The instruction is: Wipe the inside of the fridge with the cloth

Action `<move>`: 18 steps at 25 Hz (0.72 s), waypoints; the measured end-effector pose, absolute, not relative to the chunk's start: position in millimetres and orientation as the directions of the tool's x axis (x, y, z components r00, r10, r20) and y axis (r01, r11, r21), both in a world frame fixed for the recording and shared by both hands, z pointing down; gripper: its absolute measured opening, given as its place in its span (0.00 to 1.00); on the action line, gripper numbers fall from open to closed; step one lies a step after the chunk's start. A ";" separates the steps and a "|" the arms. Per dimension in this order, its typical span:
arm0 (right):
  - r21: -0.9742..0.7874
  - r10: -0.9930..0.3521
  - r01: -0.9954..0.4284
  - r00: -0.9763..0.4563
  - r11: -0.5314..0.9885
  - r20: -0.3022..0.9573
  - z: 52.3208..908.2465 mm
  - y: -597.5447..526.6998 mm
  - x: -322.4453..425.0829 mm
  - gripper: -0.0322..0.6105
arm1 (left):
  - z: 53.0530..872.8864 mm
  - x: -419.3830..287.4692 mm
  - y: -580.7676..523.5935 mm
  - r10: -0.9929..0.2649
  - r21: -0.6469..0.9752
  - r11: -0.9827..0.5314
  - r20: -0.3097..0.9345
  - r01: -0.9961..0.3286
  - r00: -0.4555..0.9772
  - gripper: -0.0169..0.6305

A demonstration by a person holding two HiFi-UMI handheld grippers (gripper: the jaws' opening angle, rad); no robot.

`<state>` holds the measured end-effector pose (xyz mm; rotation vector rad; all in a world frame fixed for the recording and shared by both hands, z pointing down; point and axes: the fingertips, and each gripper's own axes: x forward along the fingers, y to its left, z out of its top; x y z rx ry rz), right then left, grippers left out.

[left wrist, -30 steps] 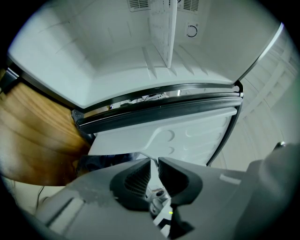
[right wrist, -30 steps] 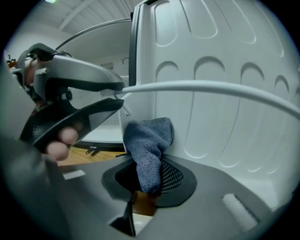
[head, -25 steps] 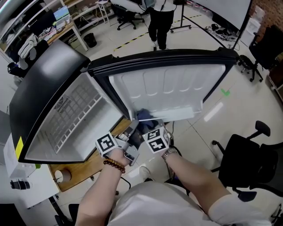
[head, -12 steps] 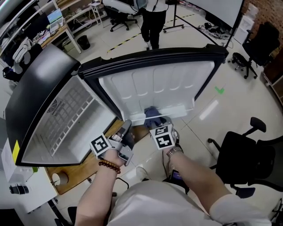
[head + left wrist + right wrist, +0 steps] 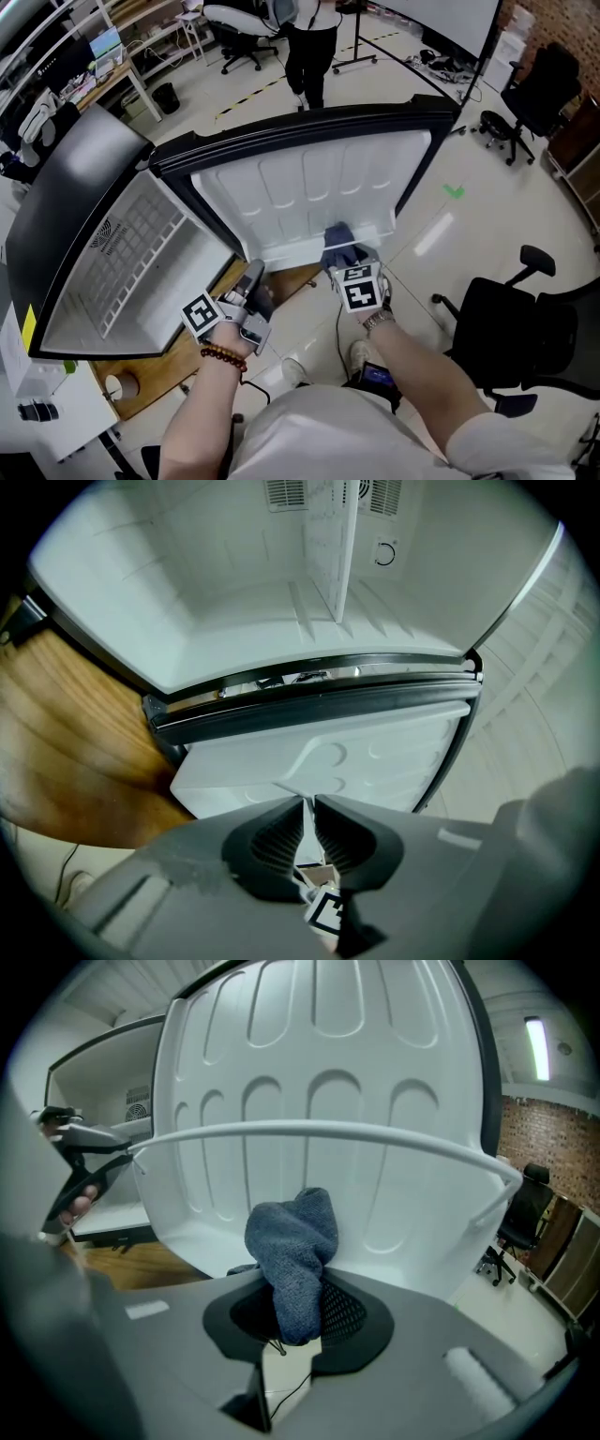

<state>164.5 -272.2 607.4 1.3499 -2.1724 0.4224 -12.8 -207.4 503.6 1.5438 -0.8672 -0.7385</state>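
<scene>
The fridge (image 5: pixel 103 178) lies open, its white inside (image 5: pixel 281 621) bare apart from a divider. Its door (image 5: pixel 309 187) swings out toward me, with a rail (image 5: pixel 328 1132) across the lower shelf. A blue-grey cloth (image 5: pixel 339 242) is bunched in my right gripper (image 5: pixel 345 258), which is shut on it and holds it at the foot of the door liner; the cloth (image 5: pixel 295 1251) stands up between the jaws of the right gripper (image 5: pixel 292 1288). My left gripper (image 5: pixel 253 274) hovers by the hinge corner. The left gripper (image 5: pixel 309 803) has just been closing, down to a thin slit, with nothing between its jaws.
A wooden tabletop (image 5: pixel 178 349) shows under the fridge's front edge. A black office chair (image 5: pixel 525 328) stands at the right on the pale floor. A person (image 5: pixel 305 47) stands beyond the door, with more chairs and desks behind.
My right gripper has carried the cloth to the right along the bottom of the door liner. The left gripper has stayed by the hinge corner.
</scene>
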 end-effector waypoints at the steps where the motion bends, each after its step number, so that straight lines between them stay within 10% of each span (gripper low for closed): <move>1: 0.021 -0.727 -0.899 -0.341 0.438 0.596 607.4 -273.2 170.0 0.16 | 503.5 -12.7 -207.6 -0.851 0.990 -0.067 0.009 -0.126 0.526 0.09; 18: -0.003 -0.749 -0.966 -0.202 0.258 0.631 610.2 -281.6 237.6 0.16 | 504.2 -12.7 -207.9 -0.861 0.990 -0.069 0.003 -0.124 0.508 0.08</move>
